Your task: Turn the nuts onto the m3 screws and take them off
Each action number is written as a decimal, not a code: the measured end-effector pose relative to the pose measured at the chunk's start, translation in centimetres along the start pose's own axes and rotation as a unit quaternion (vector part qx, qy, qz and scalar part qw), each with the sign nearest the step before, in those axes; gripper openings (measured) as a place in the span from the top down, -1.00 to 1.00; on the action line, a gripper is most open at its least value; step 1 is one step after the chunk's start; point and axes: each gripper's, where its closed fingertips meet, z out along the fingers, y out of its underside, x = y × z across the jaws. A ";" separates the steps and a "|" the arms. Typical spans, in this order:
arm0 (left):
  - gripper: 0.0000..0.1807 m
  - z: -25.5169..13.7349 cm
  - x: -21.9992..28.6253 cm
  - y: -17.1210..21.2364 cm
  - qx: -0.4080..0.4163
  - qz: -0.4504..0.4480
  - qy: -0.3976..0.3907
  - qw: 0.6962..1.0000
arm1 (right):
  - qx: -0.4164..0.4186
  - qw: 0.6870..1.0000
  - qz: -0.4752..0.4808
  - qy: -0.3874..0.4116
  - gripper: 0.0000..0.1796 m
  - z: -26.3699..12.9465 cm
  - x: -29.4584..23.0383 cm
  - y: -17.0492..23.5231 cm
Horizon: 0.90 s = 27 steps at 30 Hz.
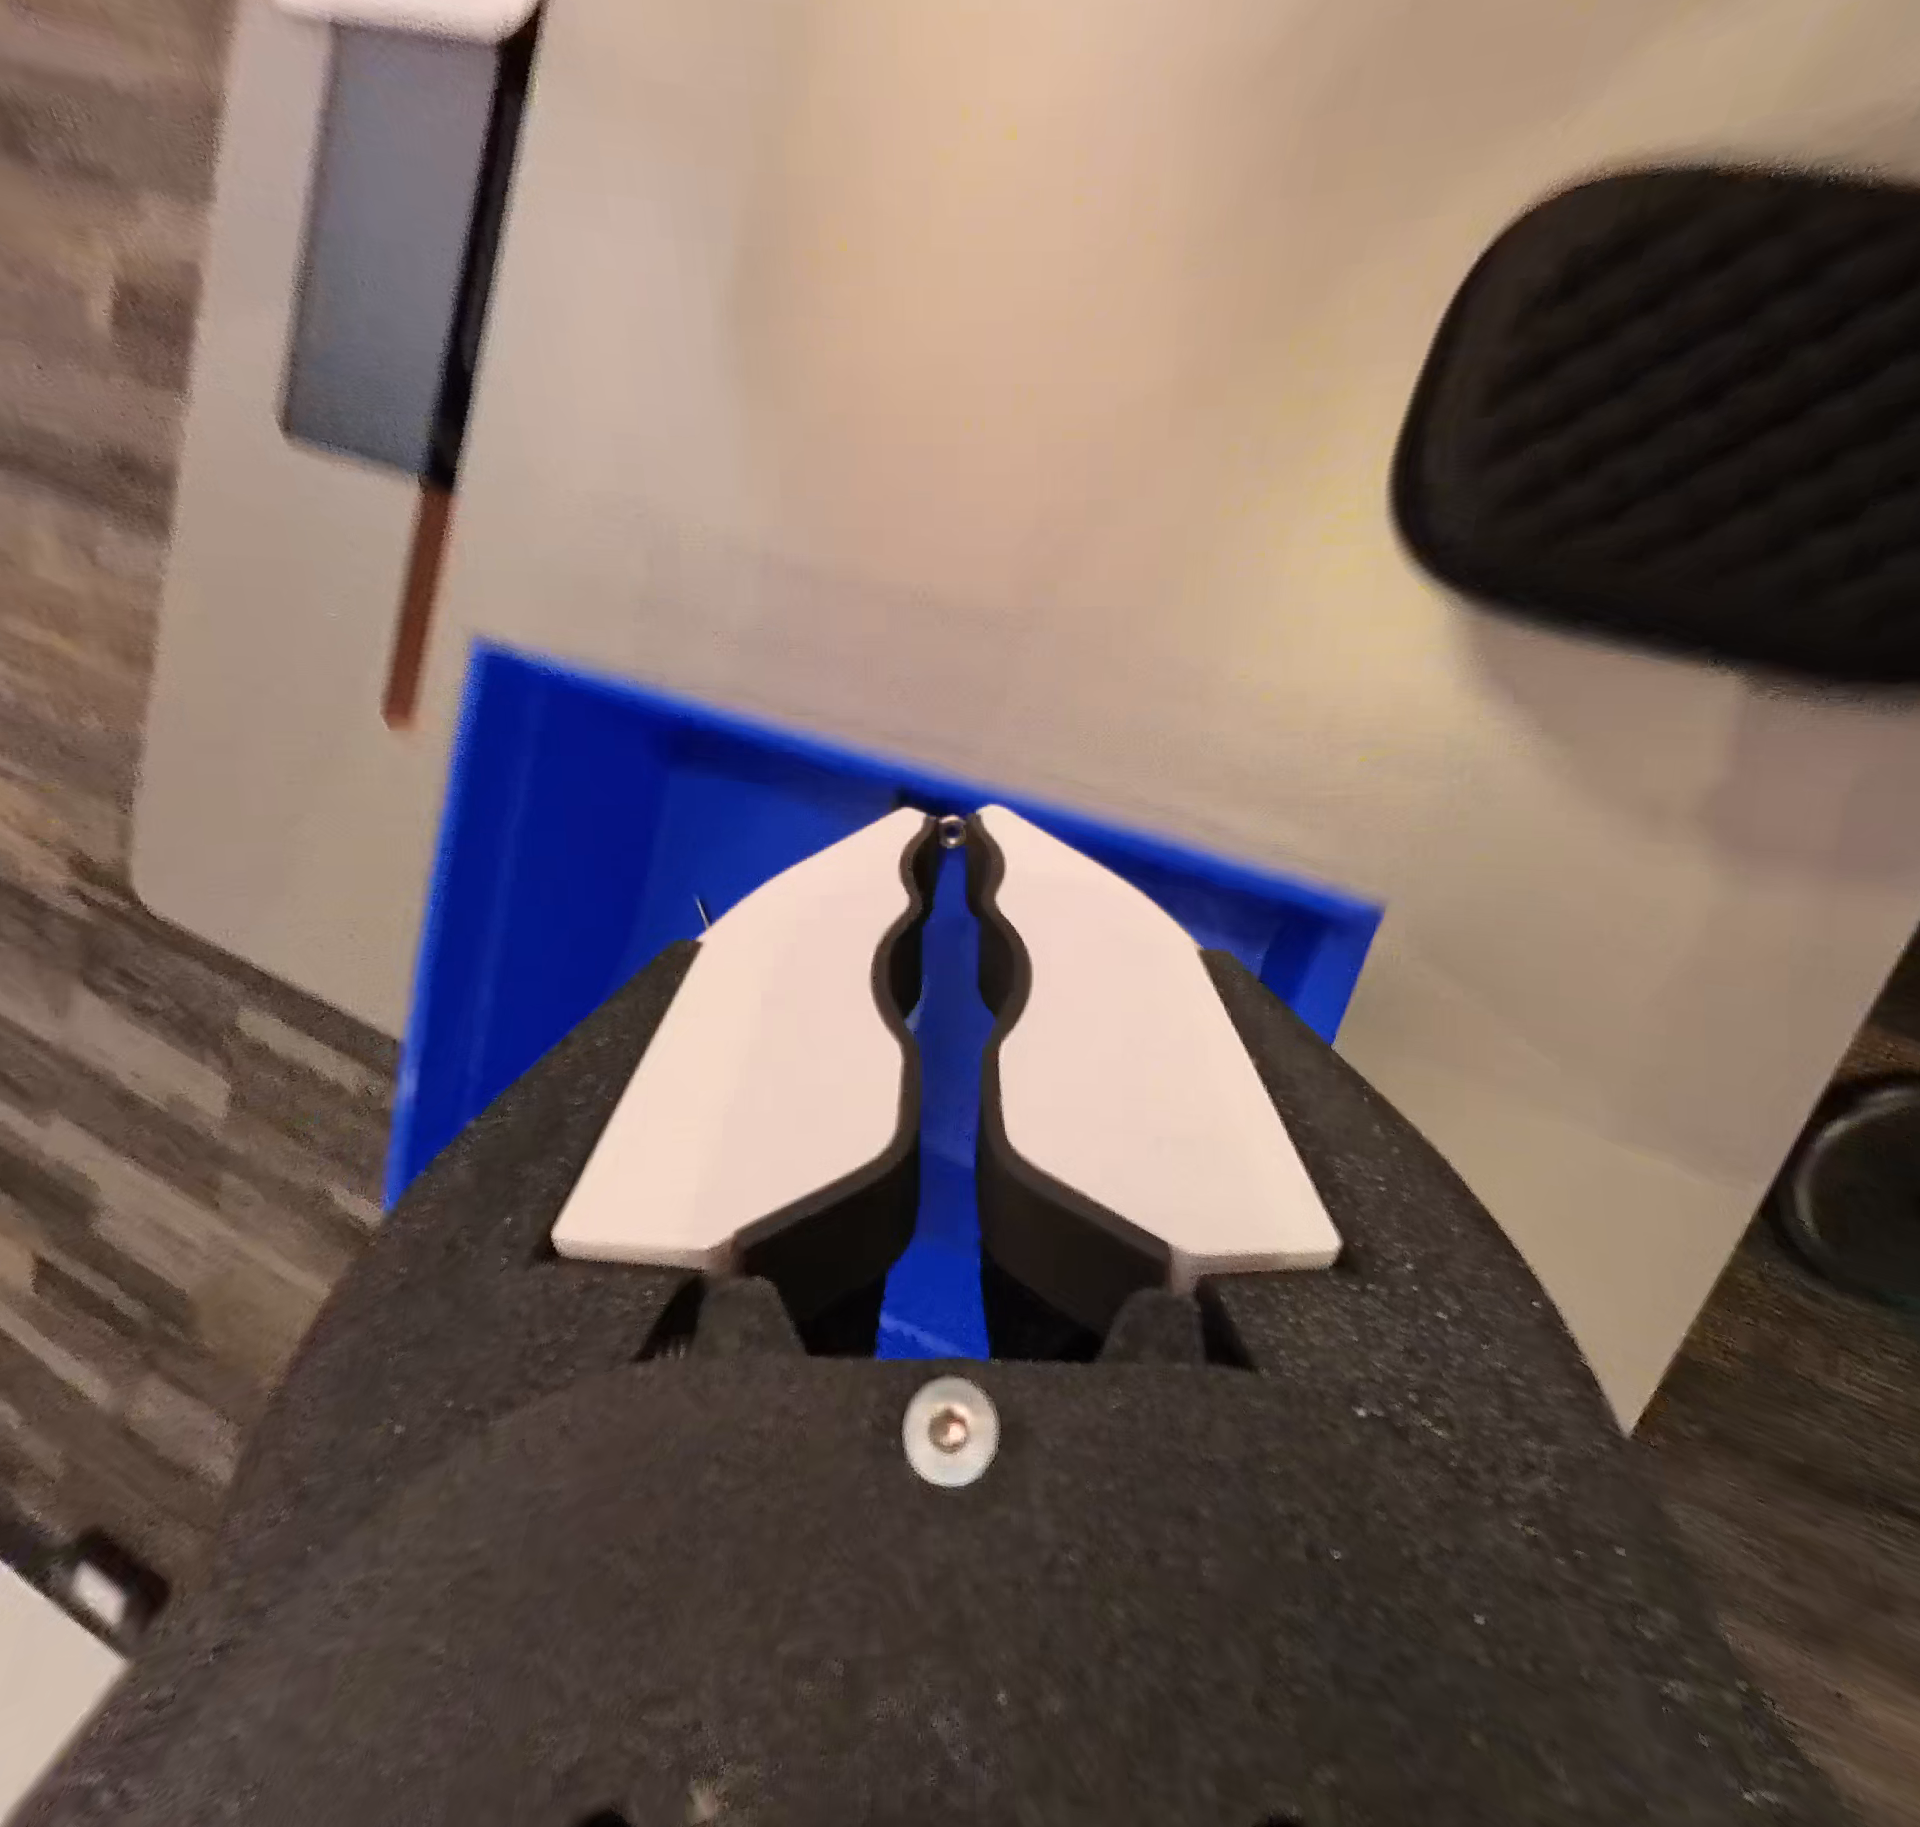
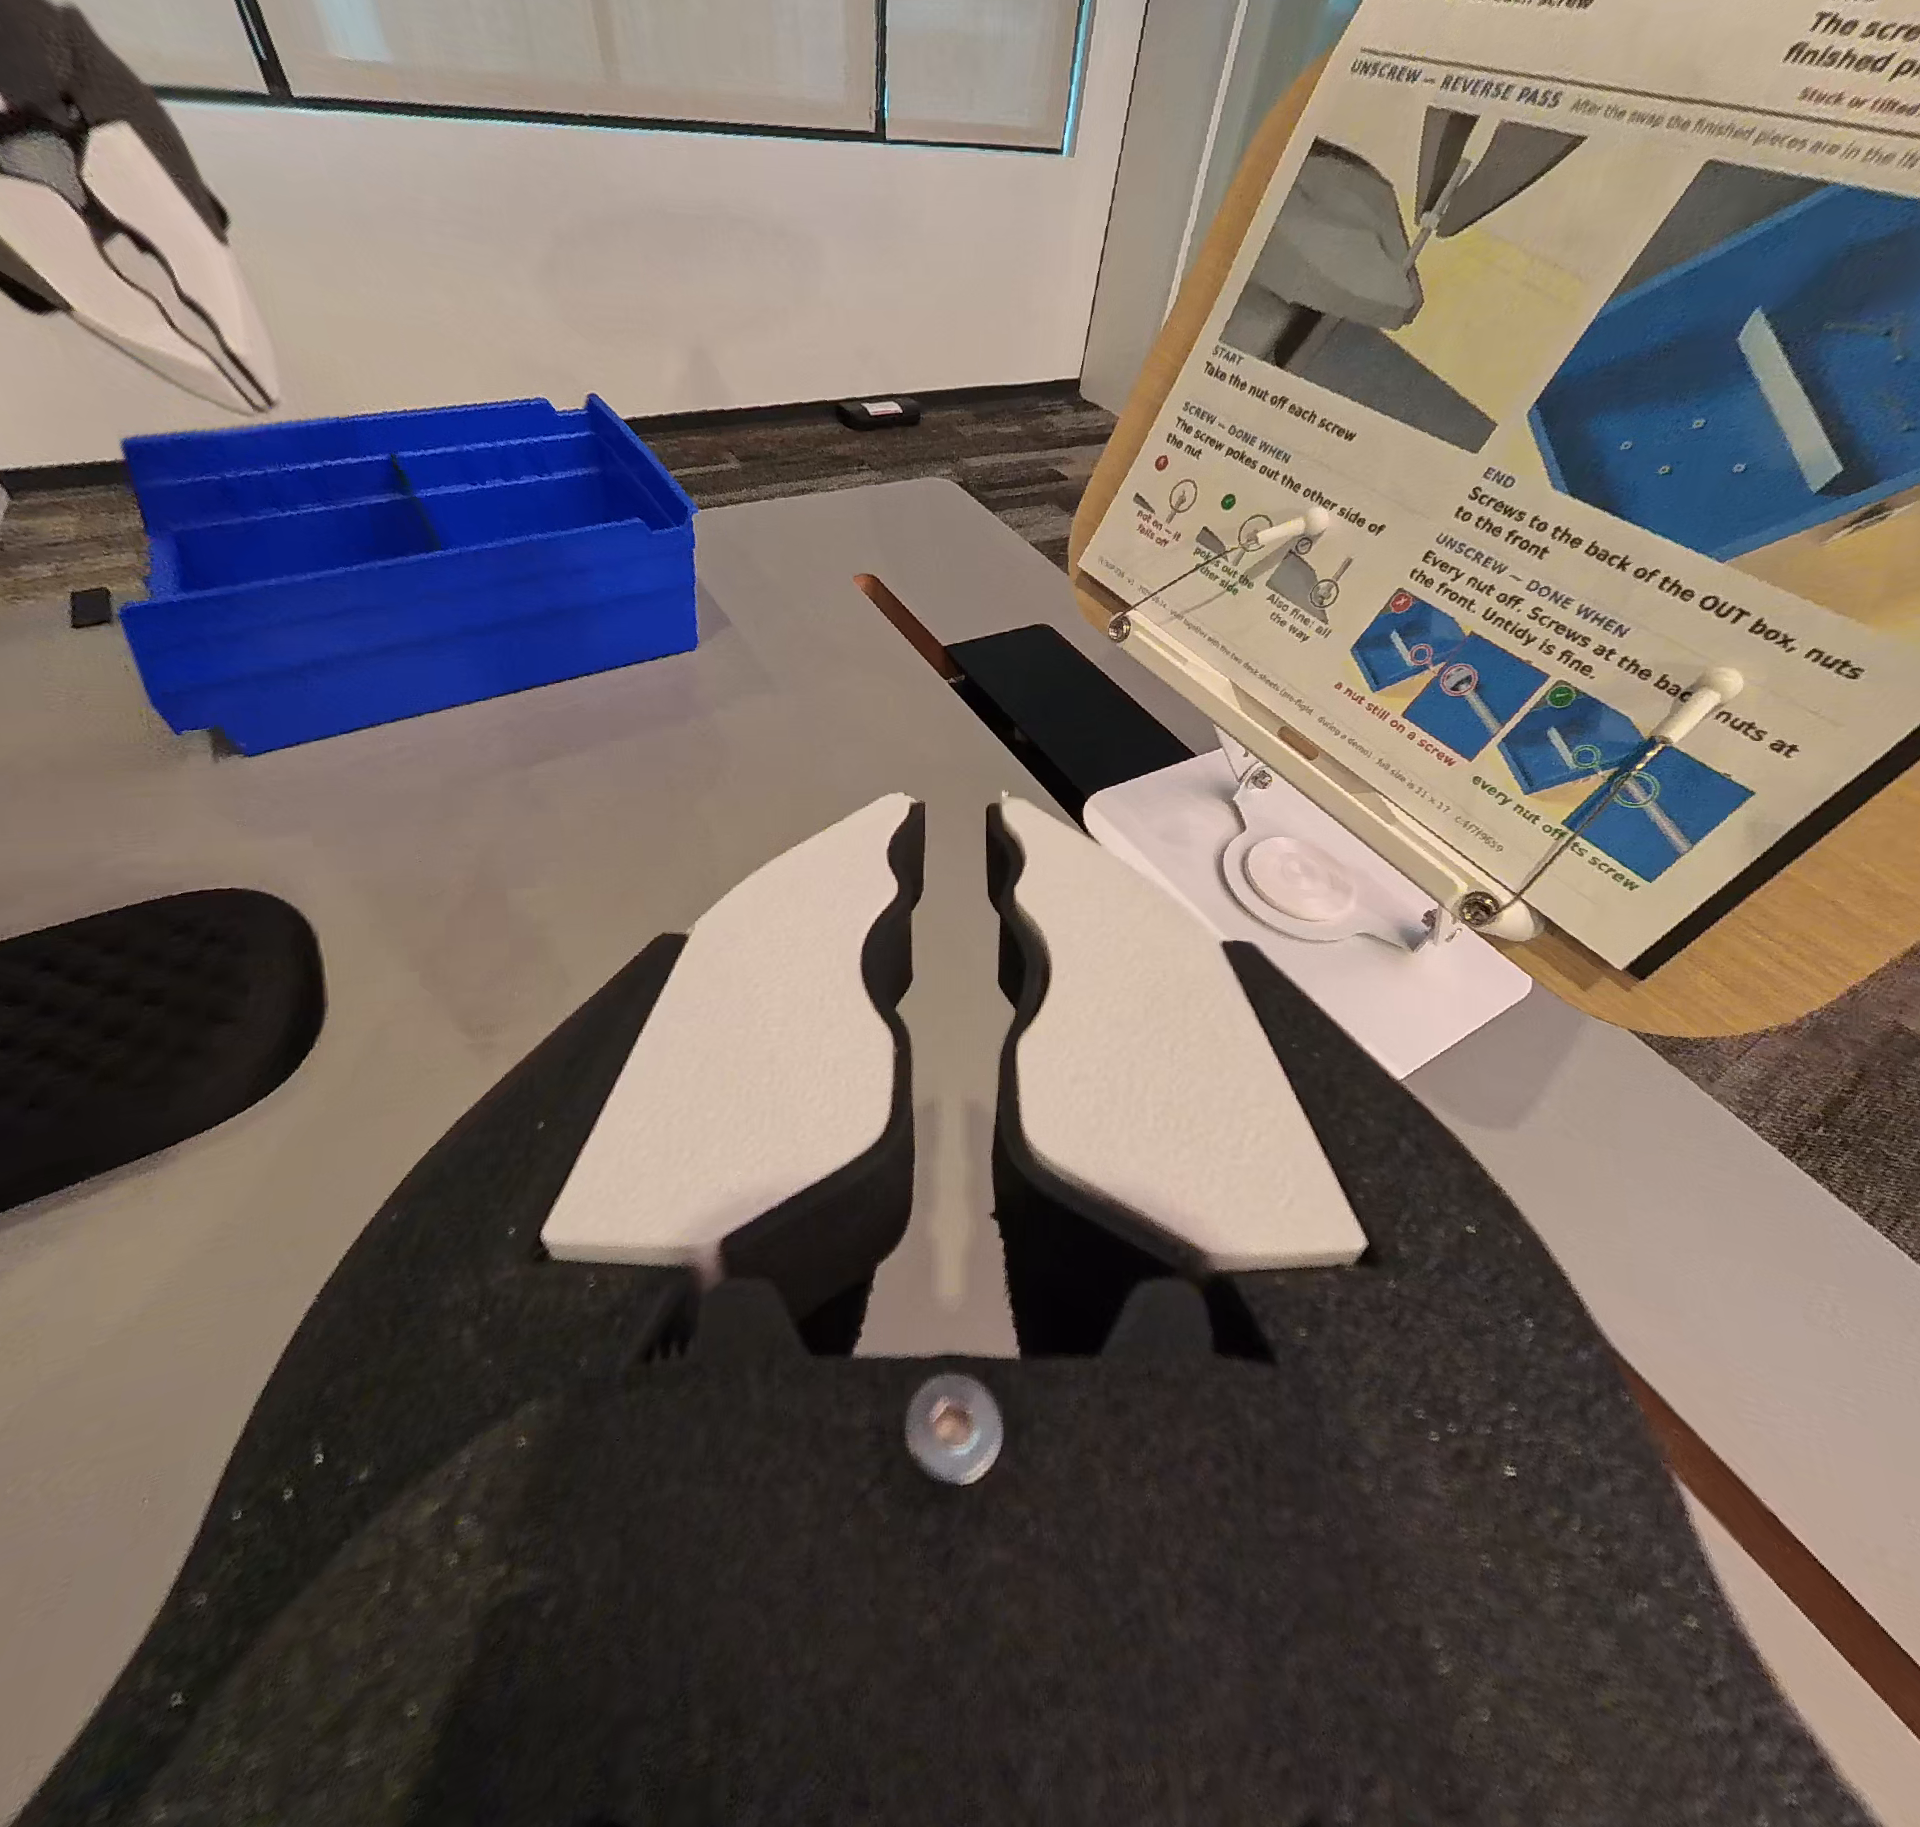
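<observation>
My left gripper (image 1: 951, 832) is shut on a tiny silver ring-shaped piece (image 1: 951, 830), which looks like a nut, pinched at the very fingertips. It hangs above the blue compartment bin (image 1: 520, 894). In the right wrist view the left gripper (image 2: 249, 390) hovers above and left of that bin (image 2: 416, 645), whose compartments look empty from here. My right gripper (image 2: 954, 811) is slightly open and empty, low over the grey table (image 2: 623, 842), nearer than the bin and to its right. No screws show in either view.
A black ribbed pad (image 2: 125, 1029) lies on the table at the left; it also shows in the left wrist view (image 1: 1683, 427). An instruction sheet on a stand (image 2: 1558, 427) with a white base (image 2: 1299, 904) stands at the right, beside a black slab (image 2: 1049, 707). The table edge (image 2: 1766, 1528) runs along the right. Some 40 cm of space lies between my two pairs of fingers.
</observation>
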 end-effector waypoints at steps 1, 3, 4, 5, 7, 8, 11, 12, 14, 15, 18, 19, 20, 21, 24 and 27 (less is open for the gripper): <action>0.95 0.2 0.1 -2.5 0.005 0.017 0.001 1.000 | 0.002 1.000 -0.001 0.002 0.88 -0.3 0.1 -0.1; 0.94 1.8 0.6 -7.5 0.013 0.048 0.004 0.999 | 0.005 1.000 -0.002 0.006 0.88 -1.1 0.2 -0.4; 0.94 3.2 1.1 -9.9 0.017 0.058 0.010 0.998 | 0.008 1.000 -0.001 0.008 0.88 -1.6 0.4 -0.6; 0.94 4.9 1.8 -12.3 0.020 0.066 0.019 0.997 | 0.012 1.000 0.002 0.016 0.88 -2.2 0.6 -0.7; 0.94 8.9 3.6 -16.4 0.028 0.091 0.043 0.995 | 0.016 0.999 0.011 0.032 0.88 -3.5 1.3 -1.0; 0.94 10.9 4.4 -18.4 0.037 0.102 0.053 0.993 | 0.019 0.999 0.013 0.037 0.88 -4.3 1.6 -1.1; 0.94 16.9 6.4 -23.0 0.052 0.117 0.076 0.989 | 0.027 0.998 0.013 0.056 0.88 -6.8 2.3 -1.5; 0.94 18.7 7.0 -24.1 0.051 0.122 0.085 0.988 | 0.028 0.998 0.011 0.062 0.88 -7.7 2.6 -1.6; 0.94 22.0 8.2 -25.2 0.022 0.129 0.108 0.986 | 0.029 0.997 0.016 0.073 0.89 -9.2 3.1 -1.5; 0.94 23.5 8.7 -25.4 0.004 0.133 0.119 0.984 | 0.032 0.996 0.022 0.078 0.89 -9.8 3.4 -1.4; 0.94 26.6 9.8 -25.4 -0.034 0.141 0.139 0.980 | 0.044 0.995 0.040 0.077 0.89 -11.1 3.8 -1.4; 0.94 27.3 10.1 -25.3 -0.042 0.143 0.142 0.979 | 0.048 0.995 0.042 0.079 0.89 -11.4 4.0 -1.5; 0.94 27.9 10.2 -25.3 -0.048 0.145 0.142 0.978 | 0.052 0.994 0.043 0.080 0.88 -11.7 4.1 -1.5; 0.94 28.3 10.2 -25.2 -0.052 0.148 0.140 0.978 | 0.055 0.994 0.044 0.080 0.88 -11.9 4.2 -1.6; 0.94 29.2 10.3 -24.8 -0.065 0.153 0.140 0.976 | 0.062 0.994 0.042 0.077 0.89 -12.3 4.1 -1.9; 0.94 29.7 10.4 -24.6 -0.068 0.151 0.142 0.976 | 0.066 0.994 0.041 0.078 0.89 -12.6 4.2 -2.0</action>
